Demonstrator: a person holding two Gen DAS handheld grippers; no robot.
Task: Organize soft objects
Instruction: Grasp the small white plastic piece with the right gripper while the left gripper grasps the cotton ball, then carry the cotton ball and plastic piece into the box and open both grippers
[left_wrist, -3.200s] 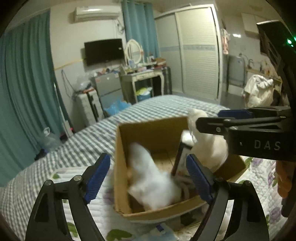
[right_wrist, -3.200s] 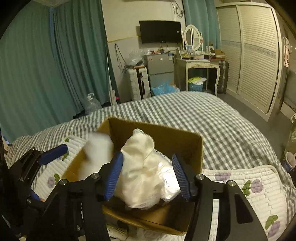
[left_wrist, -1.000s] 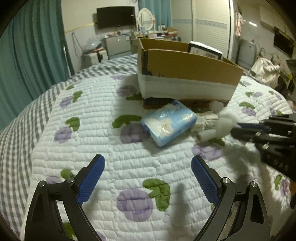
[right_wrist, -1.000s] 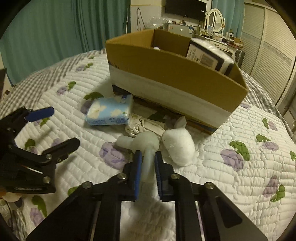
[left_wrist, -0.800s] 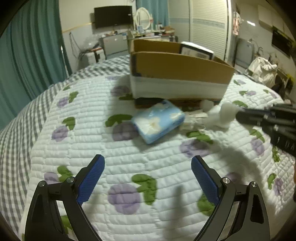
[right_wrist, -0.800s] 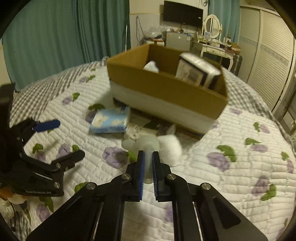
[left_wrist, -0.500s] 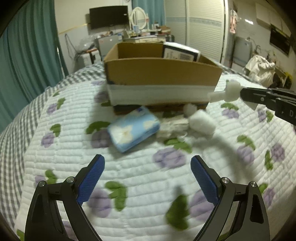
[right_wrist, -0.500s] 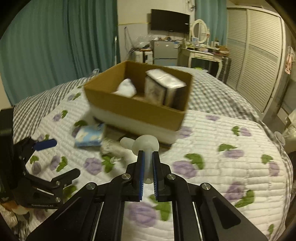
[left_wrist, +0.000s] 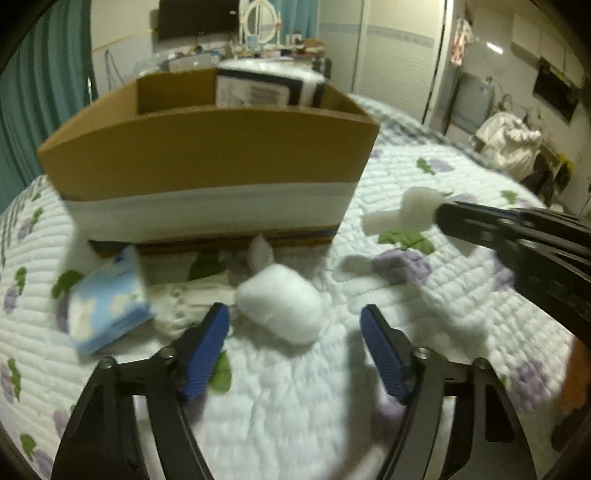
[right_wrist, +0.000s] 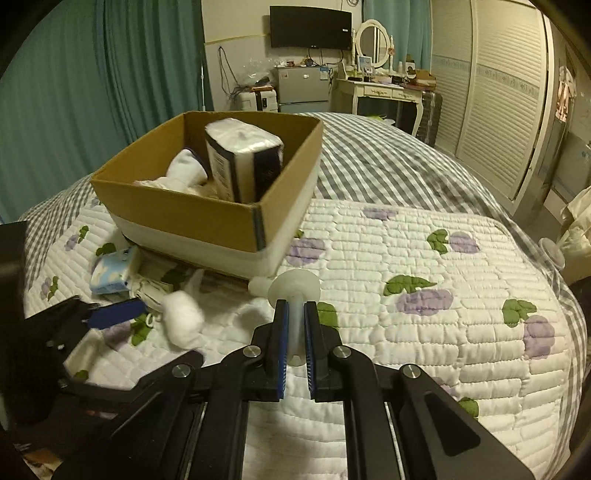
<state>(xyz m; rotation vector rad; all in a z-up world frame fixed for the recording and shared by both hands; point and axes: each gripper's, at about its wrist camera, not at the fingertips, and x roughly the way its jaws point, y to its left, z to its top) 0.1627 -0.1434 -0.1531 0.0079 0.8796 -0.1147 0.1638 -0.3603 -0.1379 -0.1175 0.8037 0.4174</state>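
Item: brown open-topped cardboard box with a white band round its base (right_wrist: 207, 218), sitting on the white quilted bedcover printed with purple fruit and green leaves (right_wrist: 424, 258). It is serving as the collecting bin; a tall plastic-wrapped white pack with a dark label (right_wrist: 240, 158) is standing upright inside, with white soft pieces (right_wrist: 184, 170) lying at its 9 o'clock.

Item: right gripper (right_wrist: 294, 343), blue pads pressed together on the stem of a pale, soft T-shaped foam piece (right_wrist: 291, 291). The piece is hanging clear of the quilt, at roughly 5 o'clock from the box's near corner, seemingly being carried toward the opening.

Item: left gripper (left_wrist: 295, 343), fingers spread wide and holding nothing. A fluffy white cotton wad (left_wrist: 280, 306) is lying on the quilt between and just beyond its tips, probably the next pick.

Item: light-blue soft tissue packet with white clouds (left_wrist: 103, 306), lying on the quilt at 9 o'clock from the wad, just in front of the box. A crumpled whitish bundle (left_wrist: 192, 299) is lying between packet and wad; its nature cannot be told through the blur.
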